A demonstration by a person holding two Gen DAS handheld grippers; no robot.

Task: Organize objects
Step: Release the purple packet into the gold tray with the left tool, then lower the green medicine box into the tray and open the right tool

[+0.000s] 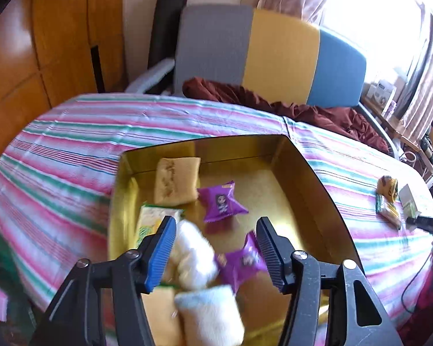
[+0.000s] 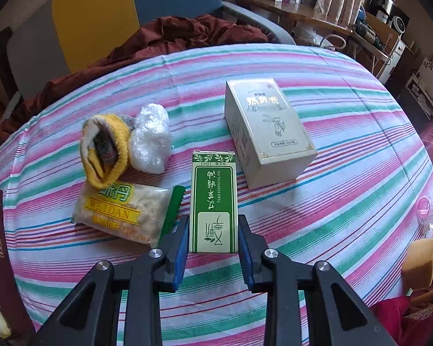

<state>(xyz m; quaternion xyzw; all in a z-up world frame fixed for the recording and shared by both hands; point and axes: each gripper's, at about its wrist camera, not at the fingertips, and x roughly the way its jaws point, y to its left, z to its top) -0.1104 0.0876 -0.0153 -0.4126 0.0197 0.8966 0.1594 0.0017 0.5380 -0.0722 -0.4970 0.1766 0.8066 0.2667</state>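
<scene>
A bedroom-like room with a colour-blocked chair back and curtained window is framing a striped cloth that is covering the surface on which everything is lying. In the left wrist view, the left hand-held gripper is hanging with its jaws spread over a gold-lined box at the centre of the frame; nothing is being pinched. Inside the box, a tan packet, a purple snack packet, a second purple packet and two blurred white packets are lying loose. In the right wrist view, the right hand-held gripper is flanking the near end of a green essential-oil carton at the lower centre; whether the pads are pressing it cannot be told. The carton is lying flat, slim, rigid and glossy, green with a pale label panel and printed leaves. To its left are lying a yellow-printed snack packet, a yellow knitted item and a crumpled clear wrapper; a larger cream box is lying at its upper right. Likely risks: the smooth carton may be slipping or pivoting because it is being held only at one end, and the left jaw may be snagging the adjacent snack packet's green edge.
</scene>
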